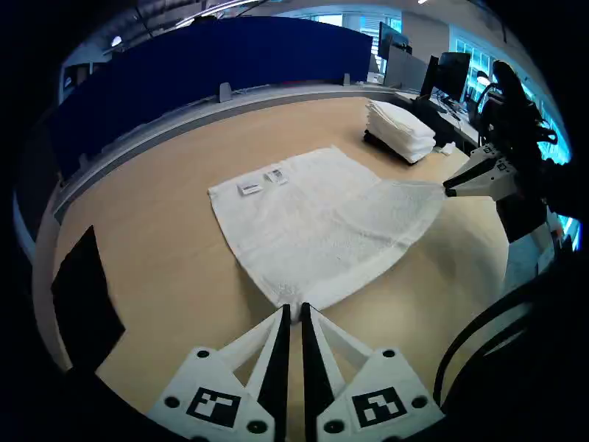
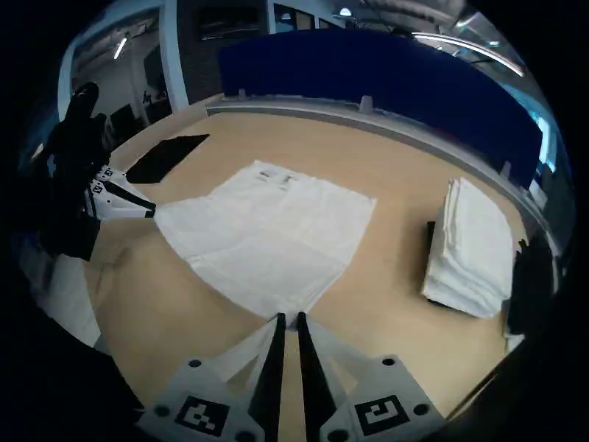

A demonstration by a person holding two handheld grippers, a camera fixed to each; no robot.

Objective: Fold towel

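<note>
Towel [image 1: 324, 221] pinched at two corners, spread on table [image 1: 169, 250].
Left gripper view: left gripper [image 1: 294, 313], bottom centre, was closed on the near corner; right gripper [image 1: 447, 189], at right edge, nipped another. Right gripper view: right gripper [image 2: 289, 318], bottom centre, was clamped on a corner; towel lay mid-frame; stack [image 2: 471, 250] at right.

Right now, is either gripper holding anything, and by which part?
Both hold the white towel. The left gripper is shut on one corner, and the right gripper is shut on the neighbouring corner along the same edge.
</note>
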